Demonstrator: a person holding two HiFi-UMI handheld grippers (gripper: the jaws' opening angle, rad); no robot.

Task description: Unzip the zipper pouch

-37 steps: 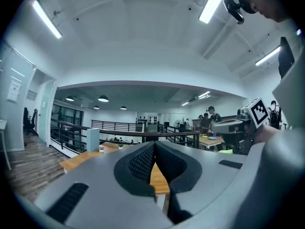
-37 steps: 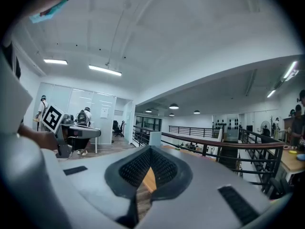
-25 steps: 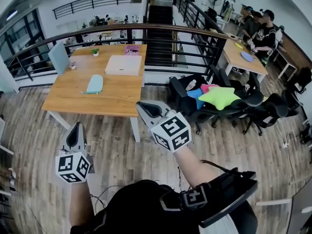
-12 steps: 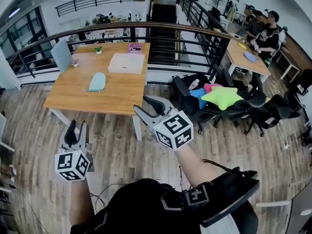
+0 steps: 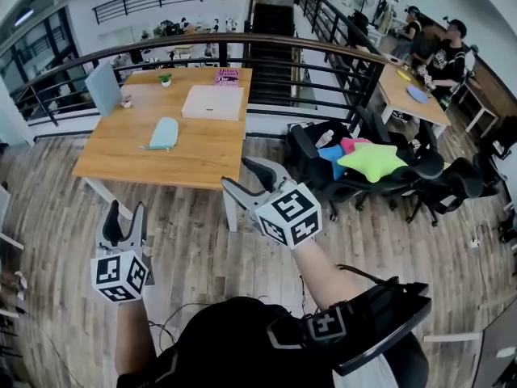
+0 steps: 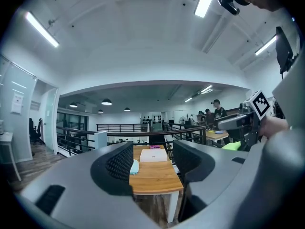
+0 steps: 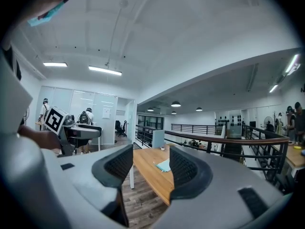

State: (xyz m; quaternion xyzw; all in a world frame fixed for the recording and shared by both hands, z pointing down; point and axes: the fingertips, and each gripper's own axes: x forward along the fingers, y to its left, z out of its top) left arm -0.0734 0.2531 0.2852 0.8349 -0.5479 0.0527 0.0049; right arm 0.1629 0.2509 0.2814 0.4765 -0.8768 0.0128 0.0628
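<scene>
Plank flooring fills the lower part of the head view. On it, well ahead of the person, stands a long wooden table, with a curved railing behind it. To the table's right is a cluster of black office chairs with a green star cushion lying on them. On the tabletop a flat white case sits toward the far edge, with a pink book beyond it. The zipper pouch — pale blue, flat on the wood — lies left of the case, apart from it and untouched. Both grippers hover over the floor short of the table, well away from the pouch. The right gripper points toward the table's near corner, and the left gripper hangs lower and to the left. Each has just been spreading its jaws, which stand wide apart and grasp nothing — only the distant table and pouch show through the gaps
</scene>
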